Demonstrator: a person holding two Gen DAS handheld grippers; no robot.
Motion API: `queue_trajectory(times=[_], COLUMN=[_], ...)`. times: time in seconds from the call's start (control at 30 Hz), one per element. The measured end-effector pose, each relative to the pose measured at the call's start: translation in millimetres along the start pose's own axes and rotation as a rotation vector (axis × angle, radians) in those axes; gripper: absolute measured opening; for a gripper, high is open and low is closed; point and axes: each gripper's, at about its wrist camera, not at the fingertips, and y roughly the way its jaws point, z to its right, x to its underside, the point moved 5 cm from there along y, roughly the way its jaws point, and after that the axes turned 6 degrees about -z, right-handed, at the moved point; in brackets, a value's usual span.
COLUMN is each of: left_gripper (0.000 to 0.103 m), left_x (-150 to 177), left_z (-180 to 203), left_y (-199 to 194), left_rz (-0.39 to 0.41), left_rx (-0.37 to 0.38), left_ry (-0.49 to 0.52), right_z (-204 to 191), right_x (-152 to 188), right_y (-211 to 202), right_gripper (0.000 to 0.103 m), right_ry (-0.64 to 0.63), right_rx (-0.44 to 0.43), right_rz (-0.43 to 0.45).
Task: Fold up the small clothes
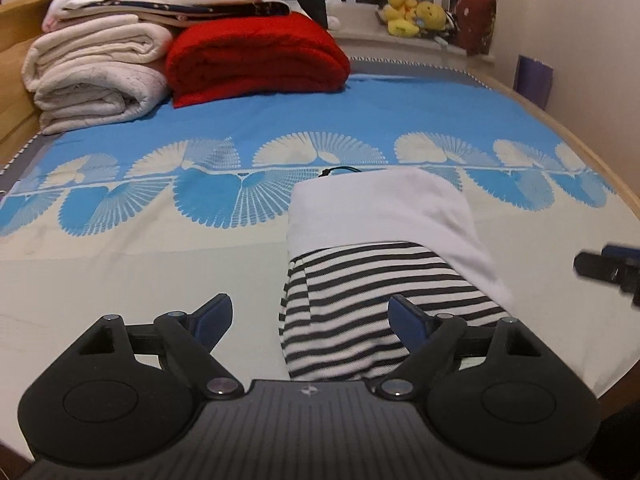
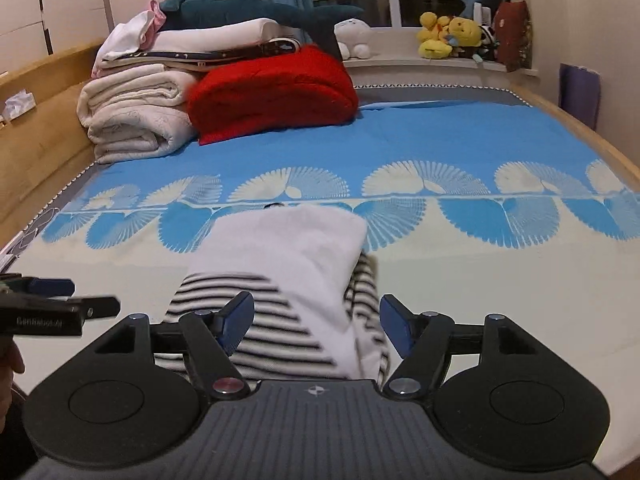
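Note:
A small garment (image 1: 376,256) with a white part and black-and-white stripes lies folded on the bed sheet (image 1: 160,248); it also shows in the right wrist view (image 2: 288,256). My left gripper (image 1: 310,320) is open and empty, its fingers just above the garment's near striped edge. My right gripper (image 2: 316,322) is open and empty, astride the garment's near end. The right gripper shows at the far right of the left wrist view (image 1: 612,268). The left gripper shows at the far left of the right wrist view (image 2: 60,300).
Folded white blankets (image 1: 96,76), a red blanket (image 1: 256,56) and stacked linen lie at the bed's far left. Plush toys (image 1: 416,16) sit on the windowsill. A wooden bed frame (image 2: 44,136) runs along the left; a wall (image 1: 592,40) is on the right.

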Motion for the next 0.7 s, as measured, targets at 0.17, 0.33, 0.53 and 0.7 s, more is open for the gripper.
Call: queue_trajectory(times=[0.17, 0.33, 0.53, 0.7], left_gripper=[0.094, 0.1, 0.1, 0.1], left_x=[24.1, 61.6, 56.1, 58.8], left_z=[6.5, 13.8, 14.2, 10.9], left_y=[-33.3, -44.3, -27.5, -7.9], left_rz=[0.037, 0.137, 0.109, 0.006], left_rx=[0.025, 0.014, -0.021, -0.009], left_ry=[-0.03, -0.027, -0.095, -0.132], right_z=[-8.6, -20.3, -32.1, -32.8], right_x=[23.2, 51.6, 56.2, 55.7], right_y=[-24.3, -28.3, -9.6, -2.2], right_gripper=[0.072, 0.072, 0.072, 0.073], right_ry=[0.031, 0.023, -0.043, -0.009], right_rx=[0.025, 0.045, 0.062, 0.068], right_rz=[0.058, 0.034, -0.002, -0.014])
